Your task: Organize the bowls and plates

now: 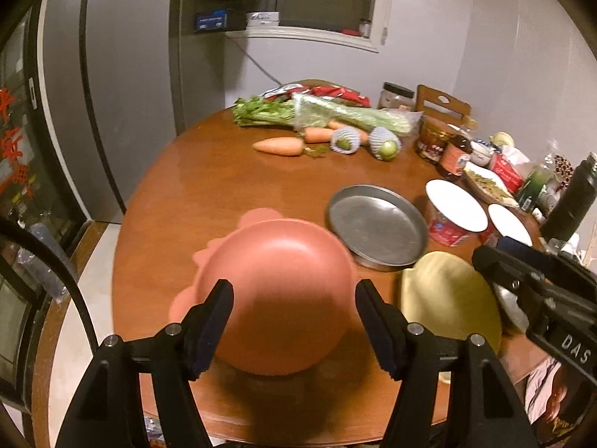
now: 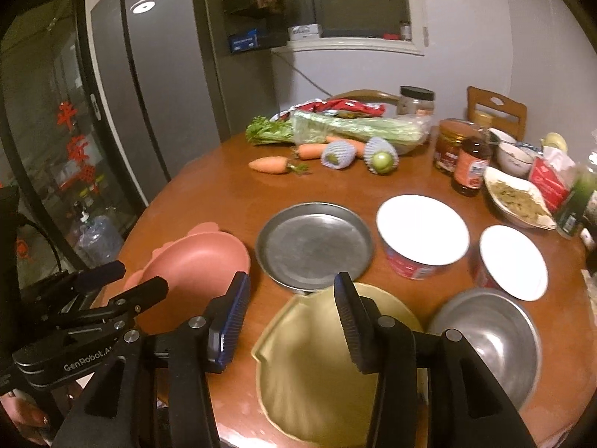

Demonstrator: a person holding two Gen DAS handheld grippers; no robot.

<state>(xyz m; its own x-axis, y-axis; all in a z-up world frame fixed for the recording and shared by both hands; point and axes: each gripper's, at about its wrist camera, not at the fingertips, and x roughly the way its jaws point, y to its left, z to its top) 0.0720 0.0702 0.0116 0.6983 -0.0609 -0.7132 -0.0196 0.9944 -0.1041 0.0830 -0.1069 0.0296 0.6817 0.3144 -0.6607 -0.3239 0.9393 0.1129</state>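
Observation:
A pink bowl (image 1: 276, 298) with a scalloped rim rests on the round wooden table (image 1: 209, 194). My left gripper (image 1: 294, 291) hovers over it, jaws open on either side, pads not pressing it. To its right lies a gold shell-shaped plate (image 2: 317, 366), and my right gripper (image 2: 291, 280) hangs open above it with nothing gripped. A round metal pan (image 2: 313, 246) sits just beyond both. A steel bowl (image 2: 488, 339) stands right of the gold plate. In the right wrist view the left gripper (image 2: 138, 276) shows beside the pink bowl (image 2: 197, 261).
Two noodle cups with white lids (image 2: 421, 231) (image 2: 513, 261) stand behind the steel bowl. Carrots (image 2: 268, 165), celery (image 2: 358, 127), wrapped fruit, jars and bottles (image 2: 471, 166) crowd the far and right side. A grey fridge (image 2: 156, 86) stands left of the table.

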